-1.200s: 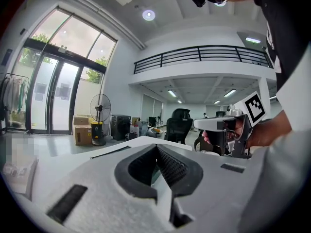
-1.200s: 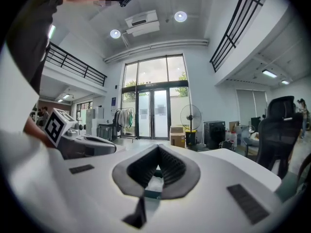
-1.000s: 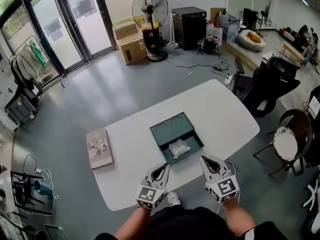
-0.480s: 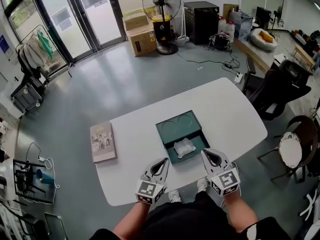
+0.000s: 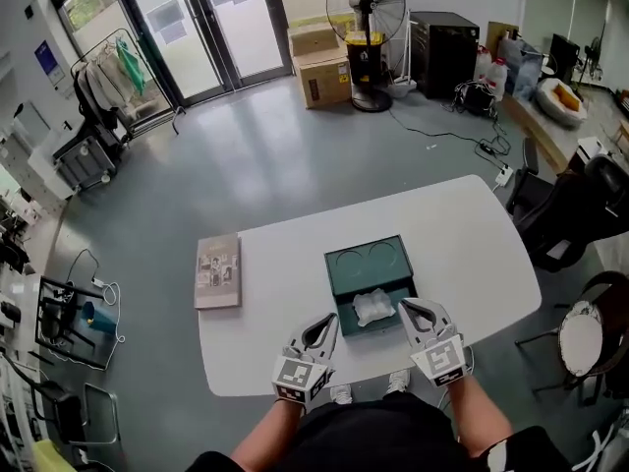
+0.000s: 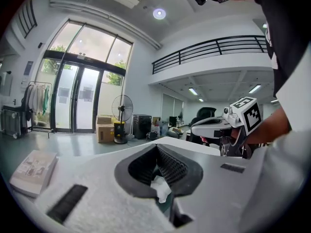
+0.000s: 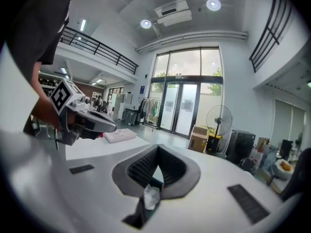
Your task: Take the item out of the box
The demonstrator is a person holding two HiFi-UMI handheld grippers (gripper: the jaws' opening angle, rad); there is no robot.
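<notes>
An open dark green box (image 5: 369,261) lies on the white table (image 5: 275,342). In its near half sits a small item wrapped in clear plastic (image 5: 373,306). My left gripper (image 5: 331,320) is shut and empty, its tip just off the box's near left corner. My right gripper (image 5: 403,306) is also shut, its tip at the box's near right corner, beside the item. In the left gripper view the wrapped item (image 6: 160,188) shows through the gap behind the closed tips (image 6: 156,145). The right gripper view shows the item (image 7: 150,195) the same way below its tips (image 7: 158,147).
A book (image 5: 218,270) lies at the table's left end. Office chairs (image 5: 565,219) and a round stool (image 5: 582,337) stand to the right. A standing fan (image 5: 366,3) and cardboard boxes (image 5: 319,67) are far behind on the grey floor.
The head view has shifted, so the table sits more central. Both grippers stayed shut near the table's front edge; the right one has closed in on the box's near right corner.
</notes>
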